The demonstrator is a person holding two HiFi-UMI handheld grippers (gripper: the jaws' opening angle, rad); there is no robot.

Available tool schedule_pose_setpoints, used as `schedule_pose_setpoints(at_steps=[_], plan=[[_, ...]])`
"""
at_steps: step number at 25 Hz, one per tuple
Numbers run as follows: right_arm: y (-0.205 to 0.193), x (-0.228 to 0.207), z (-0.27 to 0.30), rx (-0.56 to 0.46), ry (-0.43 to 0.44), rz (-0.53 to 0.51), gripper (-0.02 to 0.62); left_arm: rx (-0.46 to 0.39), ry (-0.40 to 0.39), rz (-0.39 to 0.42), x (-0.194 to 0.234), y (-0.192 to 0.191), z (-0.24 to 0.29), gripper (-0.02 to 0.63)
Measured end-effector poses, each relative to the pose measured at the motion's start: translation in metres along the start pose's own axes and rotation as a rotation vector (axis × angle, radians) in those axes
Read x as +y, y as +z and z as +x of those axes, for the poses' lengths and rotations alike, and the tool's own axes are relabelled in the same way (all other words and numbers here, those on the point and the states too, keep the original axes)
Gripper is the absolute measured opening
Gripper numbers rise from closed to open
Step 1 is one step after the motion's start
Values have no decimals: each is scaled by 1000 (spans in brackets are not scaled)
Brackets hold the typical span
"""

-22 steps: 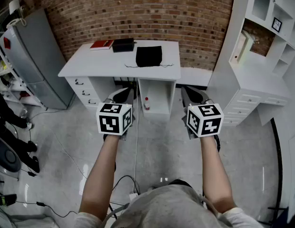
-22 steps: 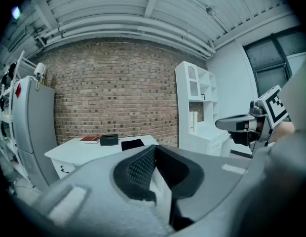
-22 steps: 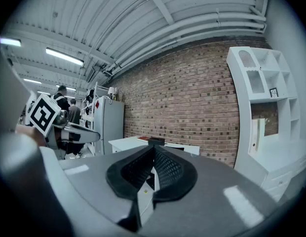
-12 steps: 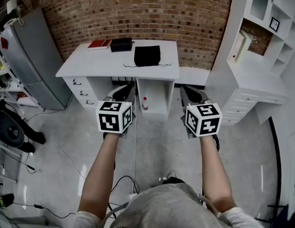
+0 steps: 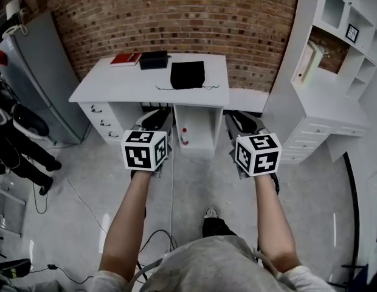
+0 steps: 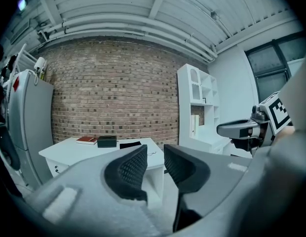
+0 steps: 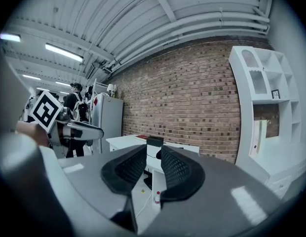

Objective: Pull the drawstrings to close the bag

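left gripper [image 6: 155,156] and right gripper [image 7: 153,154] jaws released and empty, far from the probable bag [image 5: 187,75].

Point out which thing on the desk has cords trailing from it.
The black bag, rightmost of the three; the red book and black box beside it have none.

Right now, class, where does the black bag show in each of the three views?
Head view: black bag top centre, on the desk.
Left gripper view: flat dark strip just above the left-hand jaw.
Right gripper view: dark sliver between the jaws, mostly hidden.
Shared landmark: black box beside it.
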State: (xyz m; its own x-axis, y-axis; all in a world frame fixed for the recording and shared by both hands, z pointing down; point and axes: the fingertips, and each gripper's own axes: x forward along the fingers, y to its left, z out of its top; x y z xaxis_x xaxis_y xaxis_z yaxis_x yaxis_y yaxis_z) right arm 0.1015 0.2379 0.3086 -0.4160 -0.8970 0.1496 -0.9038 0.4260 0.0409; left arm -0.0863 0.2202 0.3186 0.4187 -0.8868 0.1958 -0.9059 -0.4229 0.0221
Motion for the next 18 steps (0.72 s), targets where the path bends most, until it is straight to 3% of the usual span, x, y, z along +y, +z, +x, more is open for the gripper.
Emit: schedule_pose_setpoints(at_steps=[18], plan=[[-12,-76,106,51,36,25,180,28,46,-51,39,6,120,191]])
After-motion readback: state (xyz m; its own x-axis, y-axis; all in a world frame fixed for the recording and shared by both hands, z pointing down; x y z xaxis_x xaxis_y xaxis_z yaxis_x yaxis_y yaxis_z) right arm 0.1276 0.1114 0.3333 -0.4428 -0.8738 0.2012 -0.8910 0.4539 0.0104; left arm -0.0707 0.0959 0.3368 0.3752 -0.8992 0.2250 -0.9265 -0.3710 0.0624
